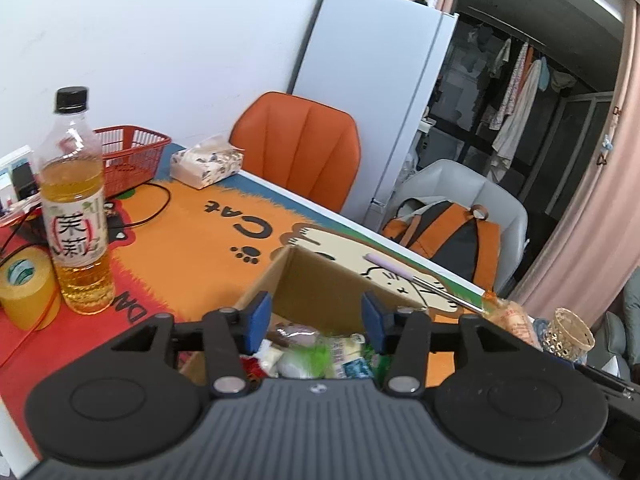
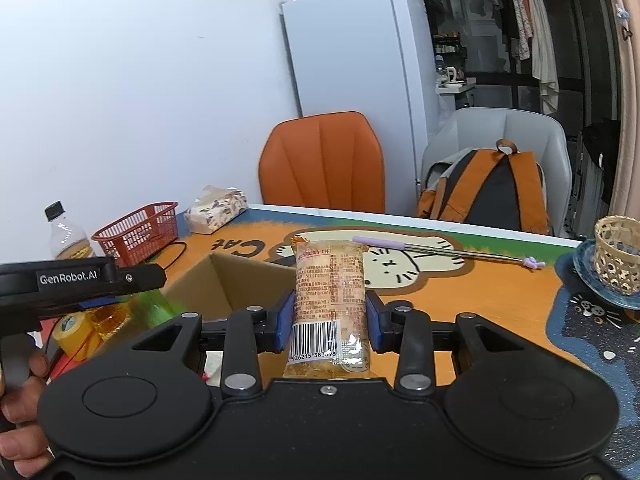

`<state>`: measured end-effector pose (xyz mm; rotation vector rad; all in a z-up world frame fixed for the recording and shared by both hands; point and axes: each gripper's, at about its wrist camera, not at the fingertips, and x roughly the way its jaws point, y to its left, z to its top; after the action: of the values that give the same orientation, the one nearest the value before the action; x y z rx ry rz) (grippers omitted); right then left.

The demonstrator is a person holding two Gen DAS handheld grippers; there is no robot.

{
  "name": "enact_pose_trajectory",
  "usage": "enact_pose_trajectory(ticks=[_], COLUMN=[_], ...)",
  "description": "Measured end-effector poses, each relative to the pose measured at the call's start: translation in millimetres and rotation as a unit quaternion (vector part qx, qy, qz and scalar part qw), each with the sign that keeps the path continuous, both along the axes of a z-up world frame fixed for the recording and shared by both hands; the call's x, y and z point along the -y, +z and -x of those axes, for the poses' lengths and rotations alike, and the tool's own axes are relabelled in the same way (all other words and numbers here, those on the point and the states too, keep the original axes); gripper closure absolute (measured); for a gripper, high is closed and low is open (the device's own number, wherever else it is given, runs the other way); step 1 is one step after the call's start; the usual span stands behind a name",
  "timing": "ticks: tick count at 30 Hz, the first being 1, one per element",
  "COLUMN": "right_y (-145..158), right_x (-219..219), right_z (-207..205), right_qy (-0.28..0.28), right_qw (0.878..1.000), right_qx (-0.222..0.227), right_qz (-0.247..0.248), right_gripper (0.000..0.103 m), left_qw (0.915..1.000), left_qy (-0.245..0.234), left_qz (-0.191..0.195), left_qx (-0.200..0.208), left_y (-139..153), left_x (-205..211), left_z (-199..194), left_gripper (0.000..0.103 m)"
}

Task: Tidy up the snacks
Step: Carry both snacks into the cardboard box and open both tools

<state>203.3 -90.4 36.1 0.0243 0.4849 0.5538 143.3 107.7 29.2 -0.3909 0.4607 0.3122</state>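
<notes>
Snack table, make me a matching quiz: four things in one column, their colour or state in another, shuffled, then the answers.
Things:
1. snack packet
2. cardboard box
3. plastic basket
4. left gripper

States:
A. red, near the wall
B. open, nothing between its pads
C. clamped upright in the right gripper
D. open-topped, wrapped snacks inside

Pairs: 1-C, 2-D, 3-A, 4-B

White wall [image 2: 140, 80], fridge [image 2: 360, 60], orange chair [image 2: 320, 164], maybe wardrobe bkgd.
</notes>
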Motion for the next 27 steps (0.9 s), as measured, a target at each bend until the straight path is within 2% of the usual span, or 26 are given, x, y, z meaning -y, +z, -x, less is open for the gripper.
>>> enact_pose_trajectory(ticks=[8, 12, 20, 21, 24, 27], right_y=[5, 5, 5, 5, 4, 3], right_x=[-21, -31, -53, -54, -53, -49], right_z=[12, 17, 31, 32, 35, 39], right_qy=[0.026, 0.037, 0.059, 0.063, 0.066, 0.057], right_qw=[1.000, 0.999, 0.998, 0.998, 0.998, 0.998], right_qx=[0.001, -0.003, -0.005, -0.008, -0.017, -0.013], right_qz=[0.002, 0.000, 0.005, 0.000, -0.007, -0.001], right_gripper=[0.066, 0.066, 0.066, 0.065, 0.049, 0.048], left_qw=[0.9999, 0.9999, 0.9997, 0.9997, 0.9997, 0.9996], left_qy=[0.002, 0.005, 0.012, 0.011, 0.012, 0.013], left_qz=[0.011, 0.008, 0.014, 0.015, 0.018, 0.021], left_qx=[-0.008, -0.011, -0.015, -0.015, -0.013, -0.012], left_y=[-7, -10, -18, -18, -20, -22], left_x=[-10, -13, -22, -23, -24, -24], left_z=[13, 20, 32, 34, 39, 43], left_gripper=[0.053, 0.043, 0.038, 0.037, 0.032, 0.030])
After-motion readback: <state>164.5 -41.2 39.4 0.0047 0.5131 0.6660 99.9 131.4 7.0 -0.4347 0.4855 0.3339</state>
